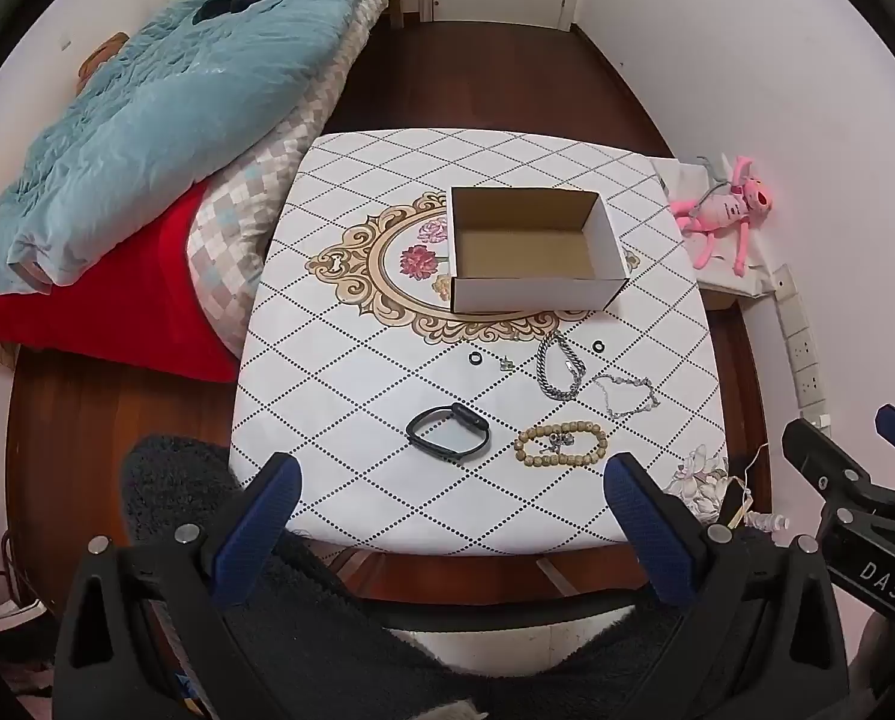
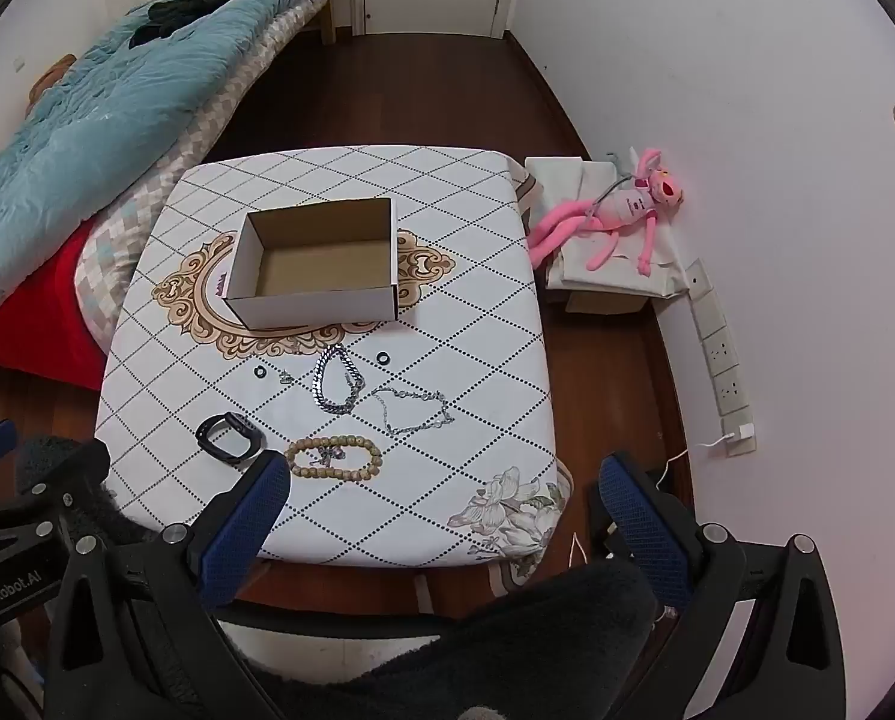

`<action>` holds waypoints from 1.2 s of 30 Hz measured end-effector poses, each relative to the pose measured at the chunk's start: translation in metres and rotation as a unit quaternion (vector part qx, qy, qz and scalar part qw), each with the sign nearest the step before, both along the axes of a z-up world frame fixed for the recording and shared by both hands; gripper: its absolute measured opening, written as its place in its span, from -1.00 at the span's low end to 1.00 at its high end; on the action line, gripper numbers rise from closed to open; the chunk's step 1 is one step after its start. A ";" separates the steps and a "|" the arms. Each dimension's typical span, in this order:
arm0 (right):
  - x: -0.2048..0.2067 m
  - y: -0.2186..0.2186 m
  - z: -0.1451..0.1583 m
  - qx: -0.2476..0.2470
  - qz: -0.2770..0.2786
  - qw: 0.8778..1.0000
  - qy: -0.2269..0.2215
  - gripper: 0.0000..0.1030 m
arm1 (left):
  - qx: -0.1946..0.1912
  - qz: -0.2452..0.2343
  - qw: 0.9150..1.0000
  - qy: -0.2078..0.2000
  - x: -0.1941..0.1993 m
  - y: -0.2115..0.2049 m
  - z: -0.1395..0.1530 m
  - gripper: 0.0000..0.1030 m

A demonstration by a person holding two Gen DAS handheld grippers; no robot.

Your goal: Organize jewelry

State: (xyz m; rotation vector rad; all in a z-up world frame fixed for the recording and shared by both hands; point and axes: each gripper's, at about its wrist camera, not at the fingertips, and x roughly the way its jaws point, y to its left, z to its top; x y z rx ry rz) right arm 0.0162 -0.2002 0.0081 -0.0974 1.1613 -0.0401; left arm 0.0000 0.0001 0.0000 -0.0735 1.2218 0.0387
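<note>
An open, empty cardboard box (image 1: pixel 525 246) (image 2: pixel 315 264) stands mid-table. In front of it lie a black wristband (image 1: pixel 447 435) (image 2: pixel 230 437), a wooden bead bracelet (image 1: pixel 560 446) (image 2: pixel 334 457), a thick silver chain (image 1: pixel 561 367) (image 2: pixel 338 381), a thin silver chain (image 1: pixel 626 395) (image 2: pixel 412 411), two small black rings (image 1: pixel 475 357) (image 1: pixel 598 347) and small earrings (image 1: pixel 507 365). My left gripper (image 1: pixel 453 492) is open and empty, held back above the table's near edge. My right gripper (image 2: pixel 444 495) is open and empty at the near right corner.
The table (image 1: pixel 351 420) (image 2: pixel 495 372) has a diamond-pattern cloth. A bed with a blue quilt (image 1: pixel 165 96) is on the left. A pink plush toy (image 2: pixel 621 210) lies on a low box by the right wall. Dark wooden floor surrounds the table.
</note>
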 end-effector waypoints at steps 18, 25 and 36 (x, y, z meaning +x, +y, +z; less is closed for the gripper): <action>-0.003 0.001 0.003 0.004 0.002 1.000 -0.001 1.00 | 0.004 -0.005 1.000 -0.004 0.000 -0.004 0.005 1.00; -0.004 0.003 0.005 0.006 0.002 1.000 -0.001 1.00 | 0.006 -0.006 1.000 -0.005 0.002 -0.007 0.009 1.00; -0.004 0.002 0.004 0.008 0.003 1.000 0.001 1.00 | 0.007 -0.003 1.000 -0.008 0.004 -0.007 0.014 1.00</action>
